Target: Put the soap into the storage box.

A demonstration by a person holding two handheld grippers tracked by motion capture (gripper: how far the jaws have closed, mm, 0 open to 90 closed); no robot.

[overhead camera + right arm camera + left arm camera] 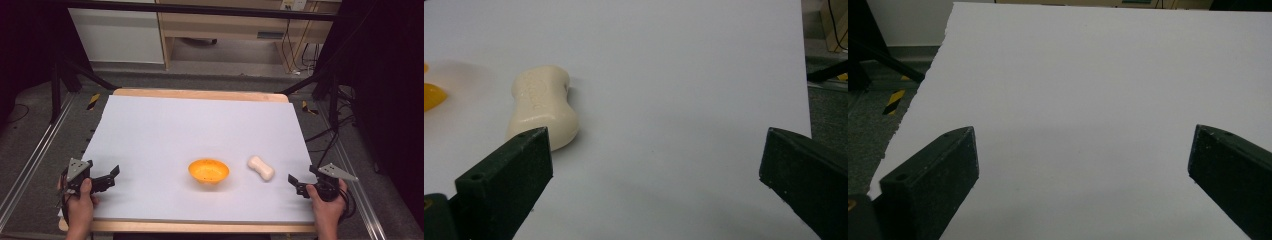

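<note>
I see the white tabletop (200,125) filling the middle of the high view, its wooden edge showing along the top and bottom. My left claw (111,176) sits at the lower left of that frame, over the tabletop's near left corner, held by a hand (80,205) coming up from the bottom edge. Its 2 jaws stand wide apart, released, with nothing between them; in the left gripper view they frame bare white surface. My right claw (295,184) sits at the lower right, near the tabletop's right edge, gripped by the other hand (327,207). It is also released, jaws spread wide and empty.

Just below the centre of the high view rests an orange bowl (208,171), upright. To its right, near but apart from it, lies a cream bar of soap (261,168) with a pinched waist. In the right gripper view the bar of soap (541,105) lies at the left, just beyond the left jaw tip.
</note>
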